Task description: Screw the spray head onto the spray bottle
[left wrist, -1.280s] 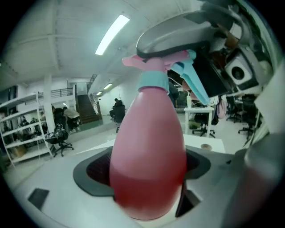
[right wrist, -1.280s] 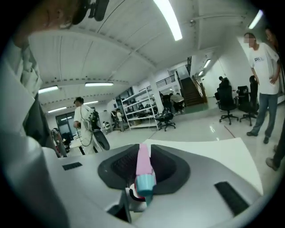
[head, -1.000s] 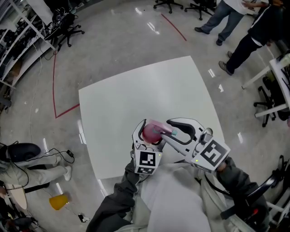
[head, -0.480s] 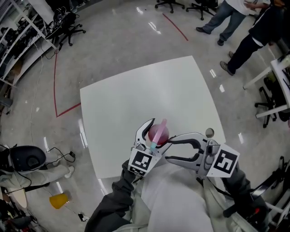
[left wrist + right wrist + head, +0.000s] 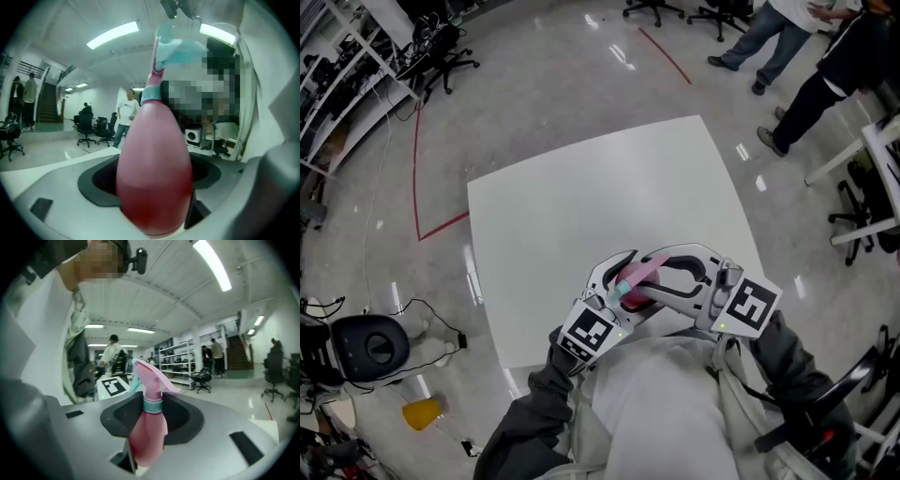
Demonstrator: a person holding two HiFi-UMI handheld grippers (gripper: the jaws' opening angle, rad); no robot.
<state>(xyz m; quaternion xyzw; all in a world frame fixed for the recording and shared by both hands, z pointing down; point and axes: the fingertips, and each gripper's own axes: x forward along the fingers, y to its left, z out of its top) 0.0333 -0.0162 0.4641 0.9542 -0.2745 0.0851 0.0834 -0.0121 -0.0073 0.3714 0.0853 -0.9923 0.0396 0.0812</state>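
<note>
Bottle point(image 5: 154, 159) is held above the near edge of the table point(image 5: 581, 206), close to your chest, with the spray head point(image 5: 150, 378) seated on its teal collar point(image 5: 152, 406). Your left tongs point(image 5: 154, 197), spread wide, clamp its fat pink body. Your right tongs point(image 5: 150, 427), set much narrower, pinch its slim top by the collar.

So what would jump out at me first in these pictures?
The pink spray bottle catches the eye first, held above the near part of the white table. The left gripper clasps its fat body and the right gripper grips it higher up. Beyond the table, at the top right, people stand on a shiny floor.
</note>
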